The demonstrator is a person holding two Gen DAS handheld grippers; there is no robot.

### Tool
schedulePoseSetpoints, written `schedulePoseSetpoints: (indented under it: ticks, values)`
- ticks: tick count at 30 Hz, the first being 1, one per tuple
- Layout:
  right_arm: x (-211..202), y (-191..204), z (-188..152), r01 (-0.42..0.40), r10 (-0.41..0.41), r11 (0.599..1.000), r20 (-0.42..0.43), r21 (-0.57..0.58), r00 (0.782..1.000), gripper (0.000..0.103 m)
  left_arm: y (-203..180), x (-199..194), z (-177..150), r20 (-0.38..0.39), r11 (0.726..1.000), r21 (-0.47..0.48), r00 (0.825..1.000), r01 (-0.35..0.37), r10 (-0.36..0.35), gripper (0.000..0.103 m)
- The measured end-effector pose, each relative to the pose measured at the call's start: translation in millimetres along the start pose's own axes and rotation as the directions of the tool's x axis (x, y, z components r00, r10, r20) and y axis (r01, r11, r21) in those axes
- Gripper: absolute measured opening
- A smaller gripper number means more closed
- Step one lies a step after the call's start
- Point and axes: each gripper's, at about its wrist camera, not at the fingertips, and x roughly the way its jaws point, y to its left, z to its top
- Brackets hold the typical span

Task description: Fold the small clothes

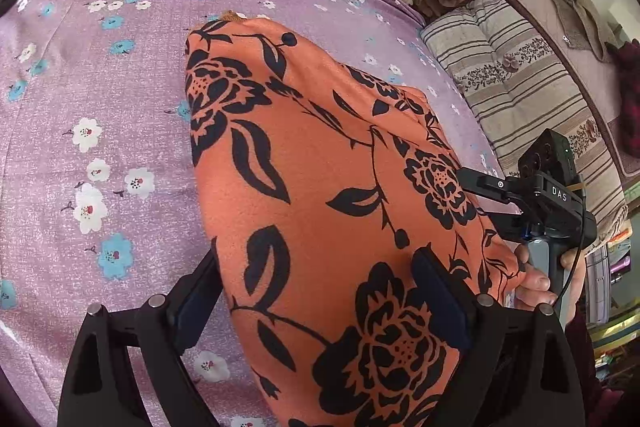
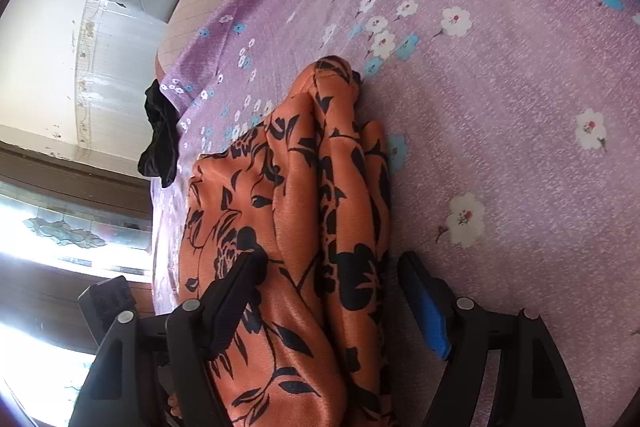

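Orange satin-like garment with black flower print (image 1: 320,187) lies bunched and partly folded on the bed's purple flowered sheet (image 1: 100,87). It looks light, limp and slippery, so I judge a hem or corner the best place to pinch. Left tool (image 1: 316,291) gapes wide astride the near edge, gripping nothing. Right tool (image 2: 328,291), also wide, straddles a fold without pressing. One garment, two tools, one black cloth (image 2: 160,135) at the bed's edge.

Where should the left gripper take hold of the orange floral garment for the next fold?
Probably the orange floral garment's near left edge: the left gripper already straddles it, open. Come from the sheet side, one finger sliding beneath, since it lies flat.
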Motion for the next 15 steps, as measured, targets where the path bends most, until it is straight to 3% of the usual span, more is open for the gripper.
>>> schedulePoseSetpoints:
  ticks: [5,7,11,15]
  values:
    - [15.0,16.5,-5.8,-0.021,0.019,0.999,-0.036,-0.048,0.999,0.073,2.6,-1.2,2.9,0.016,1.000,-0.022,1.000,0.008,-0.008,0.074]
    - [20.2,30.9,-12.3,0.034,-0.038,0.992,-0.029,-0.121,0.999,0.058,4.1,-6.1,3.5,0.031,1.000,-0.025,1.000,0.005,-0.004,0.059]
    - [19.4,55.1,-20.4,0.115,-0.114,0.970,0.018,-0.215,0.993,0.048,1.7,-14.2,6.4,0.061,1.000,-0.028,0.998,0.002,0.000,0.049]
    - [8.6,76.1,-28.2,0.134,-0.118,0.952,0.074,-0.276,0.990,0.046,-7.9,-32.7,5.2,0.107,1.000,0.013,0.994,-0.021,0.020,0.044]
